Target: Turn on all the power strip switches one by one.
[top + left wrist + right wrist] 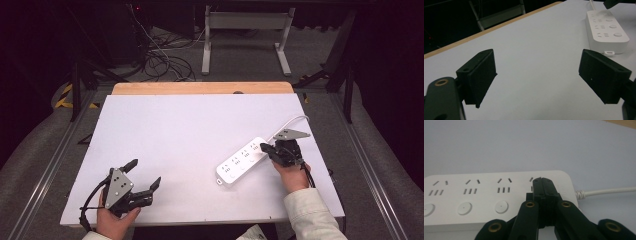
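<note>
Around your work the white counter (190,150) is bare apart from the power strip (242,161), with a strip of wooden edge (200,88) along its far side. Beyond that, on the floor, lie a tangle of dark cables (160,60) and the legs of a pale metal frame (245,30). Nothing stands between your two hands.

The power strip is white and long, lying flat near the right side of the counter and angled, its white cord (290,122) running off toward the far right. In the right gripper view you can see rows of socket slots along it and a round button (501,207) below each set.

Your right tongs (266,148) are pressed together with nothing between them, their tips over the strip's cord end (whether they touch the surface is hard to tell). Your left tongs (145,172) are spread wide near the counter's front left, well apart from the strip.
</note>
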